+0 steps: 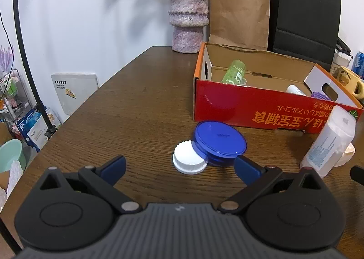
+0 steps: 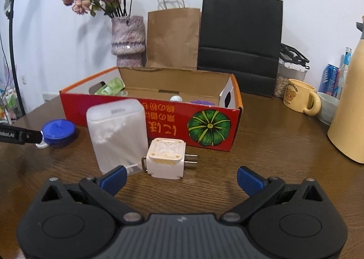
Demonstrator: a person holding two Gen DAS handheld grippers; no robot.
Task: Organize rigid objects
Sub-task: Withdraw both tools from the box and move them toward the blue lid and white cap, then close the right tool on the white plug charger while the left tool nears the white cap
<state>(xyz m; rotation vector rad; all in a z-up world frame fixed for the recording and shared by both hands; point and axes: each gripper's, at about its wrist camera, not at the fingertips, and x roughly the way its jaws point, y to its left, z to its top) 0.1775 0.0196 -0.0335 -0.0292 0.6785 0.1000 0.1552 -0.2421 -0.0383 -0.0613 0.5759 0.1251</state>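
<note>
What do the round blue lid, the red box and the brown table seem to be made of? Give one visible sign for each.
Round blue lid: likely glossy plastic; it is slightly see-through with highlights.
Red box: printed cardboard; the inner walls are bare brown.
Brown table: wood or wood-look laminate; it shows grain lines and a soft sheen.

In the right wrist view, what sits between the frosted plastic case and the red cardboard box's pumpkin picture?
A white plug adapter lies on the table there, beside the frosted plastic case and in front of the red cardboard box, prongs pointing right. The right wrist view shows this.
</note>
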